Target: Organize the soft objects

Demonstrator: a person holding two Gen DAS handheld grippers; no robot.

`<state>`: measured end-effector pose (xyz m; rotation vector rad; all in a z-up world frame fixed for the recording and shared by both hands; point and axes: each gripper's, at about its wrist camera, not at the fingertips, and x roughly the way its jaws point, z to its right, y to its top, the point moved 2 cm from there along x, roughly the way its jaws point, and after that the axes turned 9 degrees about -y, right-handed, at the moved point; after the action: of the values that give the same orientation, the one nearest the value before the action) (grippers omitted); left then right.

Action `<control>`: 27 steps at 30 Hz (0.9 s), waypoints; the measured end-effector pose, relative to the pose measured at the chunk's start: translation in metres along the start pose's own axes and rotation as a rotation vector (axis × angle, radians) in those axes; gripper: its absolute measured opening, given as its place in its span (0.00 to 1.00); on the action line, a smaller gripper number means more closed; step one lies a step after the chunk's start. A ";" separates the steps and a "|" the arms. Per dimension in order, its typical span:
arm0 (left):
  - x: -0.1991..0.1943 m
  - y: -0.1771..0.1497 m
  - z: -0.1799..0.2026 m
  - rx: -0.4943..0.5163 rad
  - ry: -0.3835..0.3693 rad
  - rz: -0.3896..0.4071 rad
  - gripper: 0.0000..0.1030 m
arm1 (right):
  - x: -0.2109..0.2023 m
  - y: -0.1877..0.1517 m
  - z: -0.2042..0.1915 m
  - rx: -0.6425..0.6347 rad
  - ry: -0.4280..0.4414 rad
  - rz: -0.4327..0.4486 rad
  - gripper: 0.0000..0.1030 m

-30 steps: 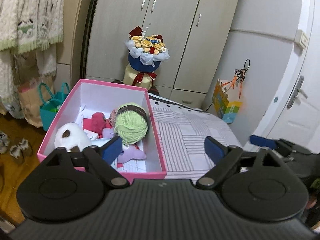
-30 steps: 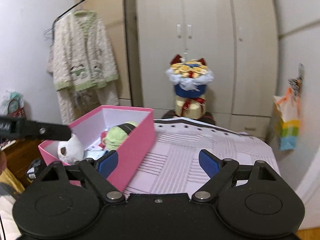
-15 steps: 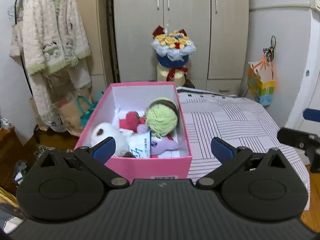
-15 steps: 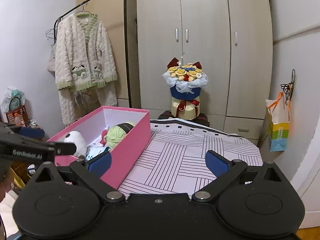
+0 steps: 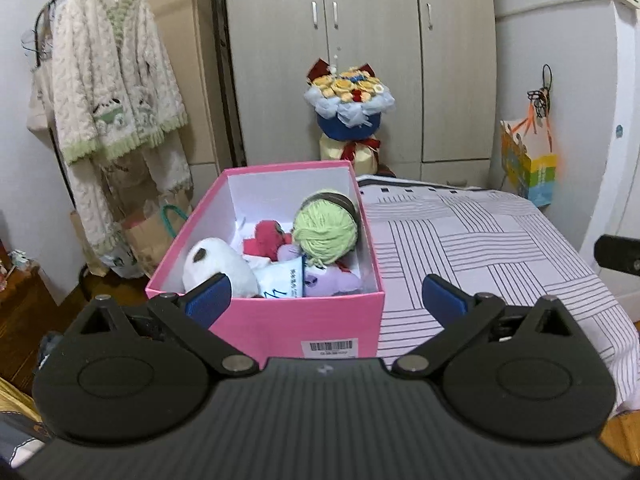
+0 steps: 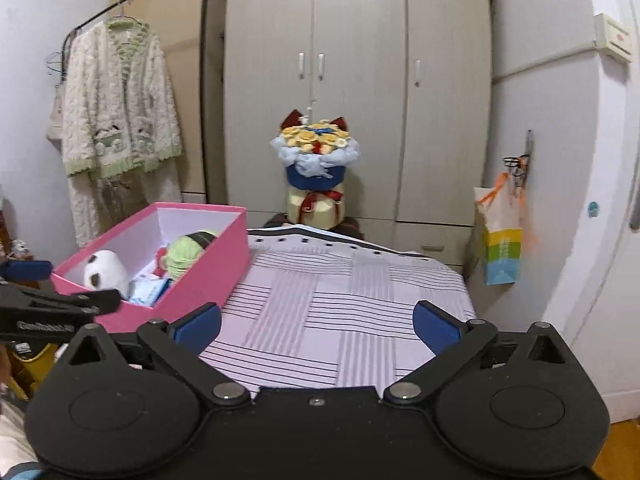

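A pink box (image 5: 280, 326) stands on the left of the striped bed (image 5: 480, 248). In it lie a green yarn ball (image 5: 325, 236), a white plush (image 5: 218, 264), a red plush (image 5: 266, 238), a purple plush (image 5: 328, 282) and a white packet (image 5: 282, 280). My left gripper (image 5: 326, 296) is open and empty, just in front of the box. My right gripper (image 6: 316, 322) is open and empty above the bed (image 6: 340, 300), to the right of the box (image 6: 200, 276). The left gripper also shows at the left edge of the right wrist view (image 6: 48, 304).
A flower bouquet (image 5: 348, 112) stands beyond the bed before grey wardrobe doors (image 5: 360, 60). A knitted cardigan (image 5: 112, 80) hangs on a rack at the left. A colourful paper bag (image 5: 528, 164) hangs on the right wall. Bags (image 5: 160, 232) sit on the floor left of the box.
Both grippers have pulled back and levelled out. The left view swung from looking down into the box to facing it squarely from the front. Both stayed open and empty.
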<state>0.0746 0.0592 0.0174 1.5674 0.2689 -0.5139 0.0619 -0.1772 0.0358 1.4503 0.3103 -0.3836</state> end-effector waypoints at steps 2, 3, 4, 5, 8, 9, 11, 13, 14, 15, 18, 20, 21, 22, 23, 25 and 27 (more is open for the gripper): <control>-0.003 -0.003 0.001 -0.006 -0.008 0.005 1.00 | -0.001 -0.004 0.002 0.014 -0.013 -0.004 1.00; -0.004 -0.004 0.001 -0.009 -0.012 0.005 1.00 | -0.001 -0.005 0.004 0.025 -0.005 -0.009 1.00; -0.006 -0.005 0.002 -0.011 -0.013 0.006 1.00 | -0.001 -0.006 0.005 0.037 0.007 -0.013 1.00; -0.007 -0.006 0.003 -0.011 -0.011 0.008 1.00 | -0.002 -0.007 0.006 0.047 0.015 -0.018 1.00; -0.010 -0.008 0.003 -0.011 -0.006 0.004 1.00 | -0.006 -0.010 0.004 0.040 0.013 -0.022 1.00; -0.011 -0.009 0.003 -0.015 -0.007 0.001 1.00 | -0.007 -0.011 0.002 0.029 0.010 -0.023 1.00; -0.013 -0.010 0.003 -0.016 -0.004 -0.005 1.00 | -0.010 -0.011 -0.001 0.014 0.007 -0.031 1.00; -0.013 -0.011 0.005 0.002 0.002 -0.018 1.00 | -0.012 -0.012 -0.004 0.005 0.010 -0.034 1.00; -0.013 -0.012 0.007 0.009 0.004 -0.022 1.00 | -0.013 -0.012 -0.005 0.002 0.012 -0.036 1.00; -0.014 -0.012 0.008 0.010 0.004 -0.023 1.00 | -0.013 -0.012 -0.007 -0.004 0.015 -0.039 1.00; -0.016 -0.014 0.009 0.010 -0.014 -0.027 1.00 | -0.016 -0.014 -0.009 -0.007 0.020 -0.037 1.00; -0.019 -0.016 0.009 0.009 -0.020 -0.024 1.00 | -0.018 -0.015 -0.010 -0.004 0.019 -0.033 1.00; -0.020 -0.016 0.010 0.008 -0.020 -0.021 1.00 | -0.019 -0.016 -0.011 -0.004 0.017 -0.031 1.00; -0.021 -0.017 0.010 0.006 -0.022 -0.019 1.00 | -0.020 -0.016 -0.010 -0.004 0.014 -0.028 1.00; -0.021 -0.017 0.009 0.005 -0.023 -0.017 1.00 | -0.021 -0.016 -0.010 -0.002 0.011 -0.026 1.00; -0.022 -0.017 0.010 -0.001 -0.024 -0.016 1.00 | -0.022 -0.017 -0.008 0.003 0.005 -0.026 1.00; -0.023 -0.018 0.011 -0.005 -0.020 -0.014 1.00 | -0.023 -0.017 -0.006 0.009 -0.004 -0.027 1.00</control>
<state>0.0442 0.0533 0.0129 1.5556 0.2660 -0.5392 0.0339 -0.1708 0.0297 1.4548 0.3261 -0.4103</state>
